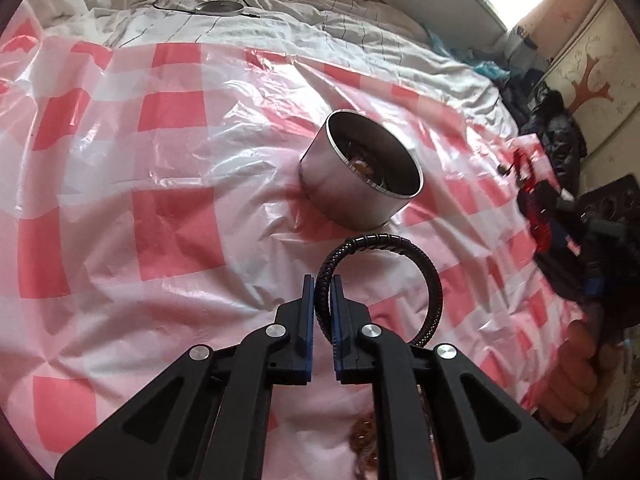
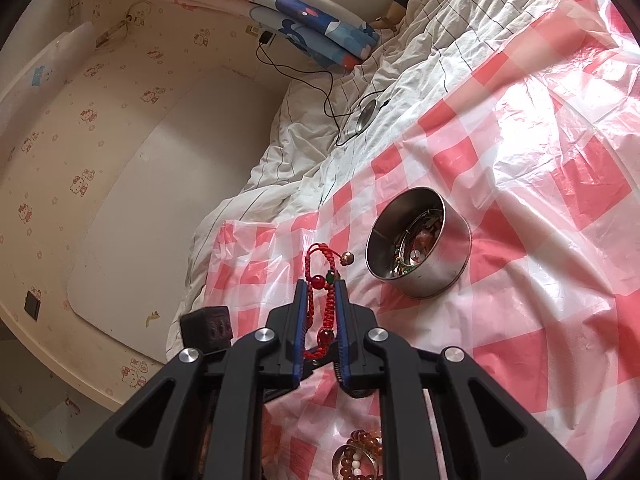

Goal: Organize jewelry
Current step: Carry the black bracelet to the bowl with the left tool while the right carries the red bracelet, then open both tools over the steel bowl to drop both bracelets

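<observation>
Both jaws loaded, tin dead ahead of each.
L gripper (image 1: 321,280) jaws clamp black braided bracelet (image 1: 420,268), loop standing upright just short of steel tin (image 1: 340,188) mid-bed; R gripper (image 2: 321,285) jaws pinch red cord bracelet (image 2: 326,276), tin (image 2: 436,276) ahead-right, L nearer; nothing between.

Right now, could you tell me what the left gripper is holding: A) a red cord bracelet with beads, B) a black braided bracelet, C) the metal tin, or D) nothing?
B: the left gripper is shut on the black braided bracelet, held above the checked sheet.
</observation>
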### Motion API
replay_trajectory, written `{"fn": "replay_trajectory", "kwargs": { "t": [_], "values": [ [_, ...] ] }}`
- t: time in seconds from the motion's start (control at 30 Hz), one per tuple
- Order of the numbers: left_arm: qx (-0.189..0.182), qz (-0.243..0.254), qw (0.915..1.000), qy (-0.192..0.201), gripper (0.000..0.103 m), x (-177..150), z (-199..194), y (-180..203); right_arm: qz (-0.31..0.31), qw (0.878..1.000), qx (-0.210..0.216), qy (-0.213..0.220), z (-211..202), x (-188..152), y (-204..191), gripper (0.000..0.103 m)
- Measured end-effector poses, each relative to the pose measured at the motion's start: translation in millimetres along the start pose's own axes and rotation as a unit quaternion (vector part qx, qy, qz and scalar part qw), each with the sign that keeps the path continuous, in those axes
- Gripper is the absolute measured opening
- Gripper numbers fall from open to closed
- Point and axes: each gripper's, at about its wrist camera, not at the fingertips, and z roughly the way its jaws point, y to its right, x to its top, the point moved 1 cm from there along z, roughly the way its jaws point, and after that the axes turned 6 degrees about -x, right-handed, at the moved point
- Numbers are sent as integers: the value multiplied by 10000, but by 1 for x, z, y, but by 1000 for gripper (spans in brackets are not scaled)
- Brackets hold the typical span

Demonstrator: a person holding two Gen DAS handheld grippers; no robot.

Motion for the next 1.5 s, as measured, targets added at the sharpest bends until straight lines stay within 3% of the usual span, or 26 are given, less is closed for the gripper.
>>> {"fn": "replay_trajectory", "kwargs": {
  "t": [0.1, 0.27, 0.5, 0.9, 0.97, 1.0, 1.03, 1.1, 1.27, 1.4, 1.5],
  "values": [
    [-113, -50, 9997, 210, 7, 11, -9, 9, 42, 10000, -3, 62, -3, 3, 1, 14],
    [37, 76, 9988, 490, 7, 35, -13, 25, 43, 9998, -60, 158, -3, 14, 2, 15],
    [147, 87, 9973, 713, 7, 72, 8, 41, -665, 9957, -537, 361, 5, 30, -18, 15],
    [425, 124, 9978, 492, 8, 84, 44, 36, -1335, 9822, -1296, 259, 56, 42, -20, 15],
    [523, 177, 9978, 371, 11, 82, 50, 36, -1434, 9772, -1561, 133, 70, 40, -15, 22],
    [573, 181, 9975, 371, 12, 81, 52, 35, -1448, 9754, -1656, 96, 74, 38, -12, 44],
    [580, 184, 9975, 366, 14, 80, 51, 35, -1440, 9744, -1719, 130, 75, 37, -9, 51],
    [668, 213, 9966, 436, 20, 80, 46, 37, -1375, 9749, -1741, 166, 72, 37, -7, 51],
    [1364, 726, 9846, 822, 34, 74, 21, 52, -1332, 9750, -1749, 335, 53, 39, -14, 53],
    [1960, 1335, 9659, 1044, 45, 59, 2, 70, -1271, 9745, -1841, 195, 46, 33, -15, 54],
    [2182, 1629, 9560, 1090, 48, 44, -11, 80, -1229, 9744, -1876, 164, 38, 28, -21, 59]
  ]
}}
